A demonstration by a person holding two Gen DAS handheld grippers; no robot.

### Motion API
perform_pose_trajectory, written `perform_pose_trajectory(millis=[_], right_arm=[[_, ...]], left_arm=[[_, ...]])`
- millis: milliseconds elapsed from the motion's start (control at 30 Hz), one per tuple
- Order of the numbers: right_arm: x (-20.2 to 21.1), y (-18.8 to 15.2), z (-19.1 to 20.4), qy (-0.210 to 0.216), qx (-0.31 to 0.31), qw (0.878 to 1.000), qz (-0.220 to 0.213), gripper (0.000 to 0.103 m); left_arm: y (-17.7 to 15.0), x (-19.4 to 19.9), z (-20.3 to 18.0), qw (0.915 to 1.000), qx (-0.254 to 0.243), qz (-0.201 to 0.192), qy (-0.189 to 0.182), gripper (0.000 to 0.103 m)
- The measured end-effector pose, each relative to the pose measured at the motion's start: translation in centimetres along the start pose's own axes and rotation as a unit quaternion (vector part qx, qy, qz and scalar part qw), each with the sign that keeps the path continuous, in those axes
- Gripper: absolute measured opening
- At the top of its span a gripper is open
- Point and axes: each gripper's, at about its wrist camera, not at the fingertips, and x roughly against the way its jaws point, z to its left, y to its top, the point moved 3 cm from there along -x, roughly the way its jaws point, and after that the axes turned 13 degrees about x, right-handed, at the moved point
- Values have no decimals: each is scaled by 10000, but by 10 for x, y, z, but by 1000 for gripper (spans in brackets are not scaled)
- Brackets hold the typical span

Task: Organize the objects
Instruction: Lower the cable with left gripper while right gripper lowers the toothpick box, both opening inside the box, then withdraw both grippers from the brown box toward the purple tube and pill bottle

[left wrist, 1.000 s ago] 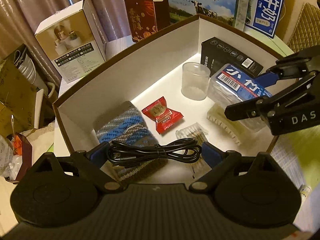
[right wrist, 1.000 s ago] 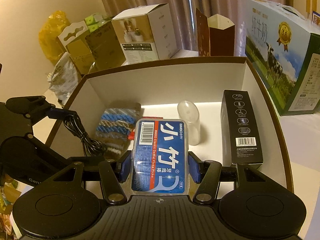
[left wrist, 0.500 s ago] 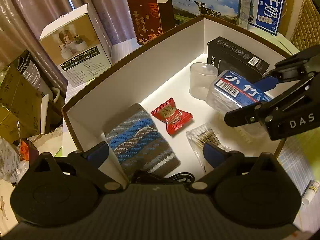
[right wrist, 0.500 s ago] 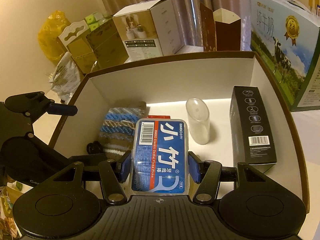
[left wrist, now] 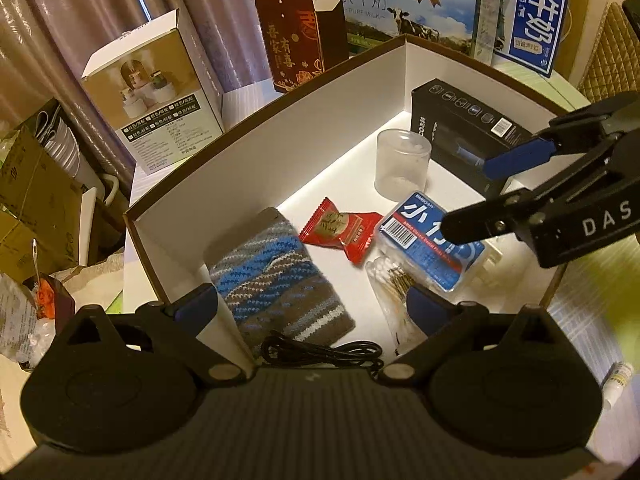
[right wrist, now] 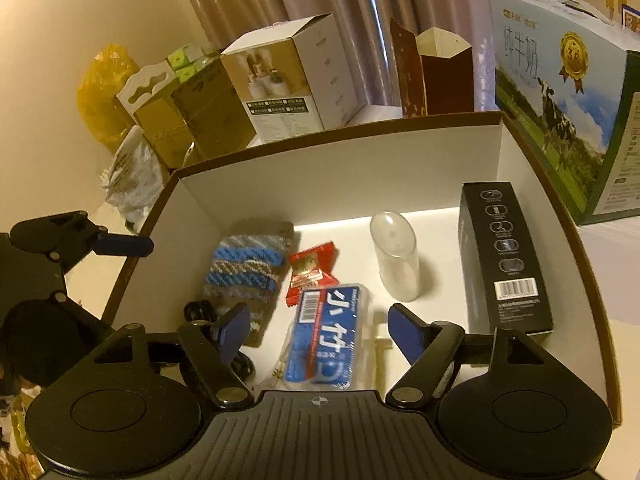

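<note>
A white-walled cardboard box (left wrist: 280, 152) holds several things. In the left wrist view a coiled black cable (left wrist: 324, 354) lies on its floor just in front of my open left gripper (left wrist: 310, 306), beside a striped knitted pouch (left wrist: 276, 280). A blue-labelled floss pick box (right wrist: 328, 332) rests on the floor between and below the spread fingers of my open right gripper (right wrist: 320, 328); it partly lies on a cotton swab packet (left wrist: 392, 284). A red candy packet (left wrist: 340, 232), clear cup (left wrist: 402, 164) and black carton (left wrist: 460, 128) sit further in.
Around the box stand a humidifier carton (left wrist: 152, 96), a dark red gift bag (left wrist: 296, 52) and a milk carton (right wrist: 560, 92). A small white tube (left wrist: 618, 380) lies outside the box at the right. Cardboard and bags crowd the left.
My left gripper let go of the black cable, which now lies in the box. My right gripper opened and the floss pick box dropped onto the box floor.
</note>
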Motion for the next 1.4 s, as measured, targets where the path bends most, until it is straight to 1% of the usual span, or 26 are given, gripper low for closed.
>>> perform_pose_trajectory(millis=[133, 433, 833, 1133, 1300, 1400], right_arm=[[8, -5, -4, -55, -11, 10000, 6, 79], [27, -14, -9, -191, -78, 9998, -81, 83], [64, -20, -4, -363, -115, 9987, -352, 86], [99, -33, 5, -399, -149, 9975, -557, 88], [114, -44, 12, -354, -172, 9977, -556, 89], [122, -52, 17, -335, -153, 9978, -559, 89]], left_arm=[[1, 4, -2, 10000, 43, -32, -19, 100], [0, 16, -7, 9995, 295, -103, -61, 100], [-2, 55, -22, 9959, 822, -331, -154, 100], [-17, 92, -37, 9920, 1134, -526, -152, 100], [-28, 111, -43, 9893, 1311, -624, -144, 100], [-40, 121, -49, 9879, 1402, -644, -136, 100]])
